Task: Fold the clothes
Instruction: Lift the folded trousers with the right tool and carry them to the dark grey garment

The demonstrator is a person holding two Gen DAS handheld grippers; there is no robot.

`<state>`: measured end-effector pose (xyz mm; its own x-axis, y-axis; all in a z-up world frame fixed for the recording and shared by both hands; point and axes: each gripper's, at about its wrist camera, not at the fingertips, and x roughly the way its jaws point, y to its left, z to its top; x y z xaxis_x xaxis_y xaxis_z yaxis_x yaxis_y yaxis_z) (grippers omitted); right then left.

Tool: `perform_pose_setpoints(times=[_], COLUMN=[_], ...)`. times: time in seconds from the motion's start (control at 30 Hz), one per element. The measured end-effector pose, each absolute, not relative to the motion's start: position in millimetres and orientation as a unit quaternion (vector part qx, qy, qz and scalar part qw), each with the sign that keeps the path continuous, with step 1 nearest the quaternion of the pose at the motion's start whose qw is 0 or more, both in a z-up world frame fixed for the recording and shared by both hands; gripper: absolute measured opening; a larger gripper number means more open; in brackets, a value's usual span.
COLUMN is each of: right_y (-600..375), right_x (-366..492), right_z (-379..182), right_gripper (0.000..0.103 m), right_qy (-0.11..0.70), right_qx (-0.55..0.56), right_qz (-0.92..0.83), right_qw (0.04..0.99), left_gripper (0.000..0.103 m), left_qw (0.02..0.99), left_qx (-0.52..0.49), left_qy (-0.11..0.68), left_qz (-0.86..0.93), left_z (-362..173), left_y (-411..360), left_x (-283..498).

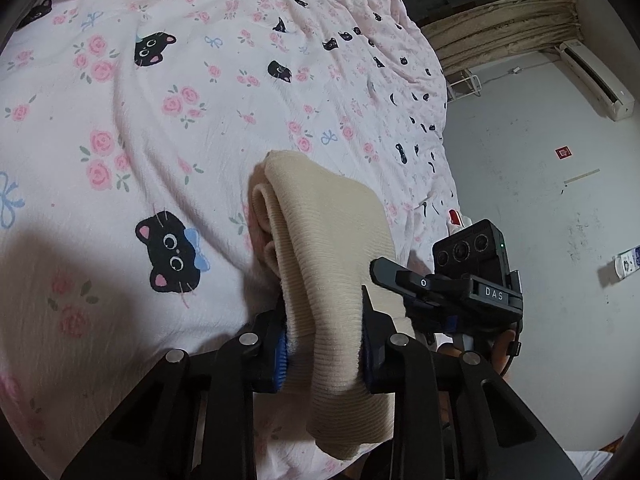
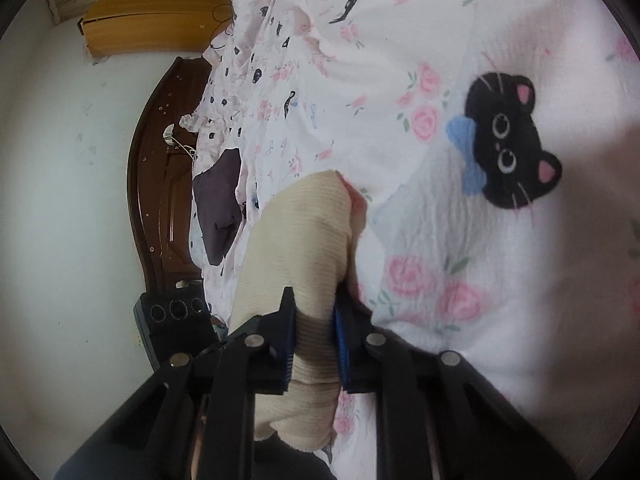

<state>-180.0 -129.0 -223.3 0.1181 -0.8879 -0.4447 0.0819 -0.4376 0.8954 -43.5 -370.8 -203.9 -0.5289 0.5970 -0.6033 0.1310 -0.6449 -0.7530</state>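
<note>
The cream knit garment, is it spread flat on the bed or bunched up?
Bunched up: the cream knit garment shows rolled layers, clamped by the left gripper and the right gripper.

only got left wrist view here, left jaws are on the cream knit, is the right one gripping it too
Observer: Yes. The right gripper is shut on the cream knit, which bunches between its blue pads.
Operator: anything else on the bed on that side
Observer: A dark garment lies near the sheet's edge, apart from the knit.
Operator: what's past it
Observer: A dark wooden headboard, with a wooden cabinet further off.
</note>
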Motion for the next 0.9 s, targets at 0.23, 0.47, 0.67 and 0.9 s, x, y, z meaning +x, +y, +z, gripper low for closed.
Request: perform_pose_setpoints(times=[0.23,0.47,0.67,0.9], right_y=[-132.1,-148.5,-195.1,-280.2], right_x=[-177.5,-175.2,-176.7,-183.6], right_z=[-208.9,-169.7,-134.7,-106.3], right_gripper=[0.015,0.015,0.014,0.014], right_qy=[-0.304,-0.248,-0.190,-0.129], right_qx=[0.608,0.582,0.565,0.556], right_qz=[-0.598,-0.629,-0.636,-0.621], right_qw=[0.426,0.451,0.490,0.537], left_gripper=[0.022,0.022,0.022,0.022], left_qw=[0.144,0.119,0.069,-0.006], left_qx=[-0.449,-0.412,-0.358,-0.323], left_qy=[-0.379,-0.352,-0.361,-0.369], left_qz=[0.796,0.832,0.858,0.871], left_z=[-192.9,-168.3,-145.9,-125.8], left_y=[-367.7,-372.5,-405.2,-466.4], left_x=[-42.6,-32.5,-13.1,-1.9])
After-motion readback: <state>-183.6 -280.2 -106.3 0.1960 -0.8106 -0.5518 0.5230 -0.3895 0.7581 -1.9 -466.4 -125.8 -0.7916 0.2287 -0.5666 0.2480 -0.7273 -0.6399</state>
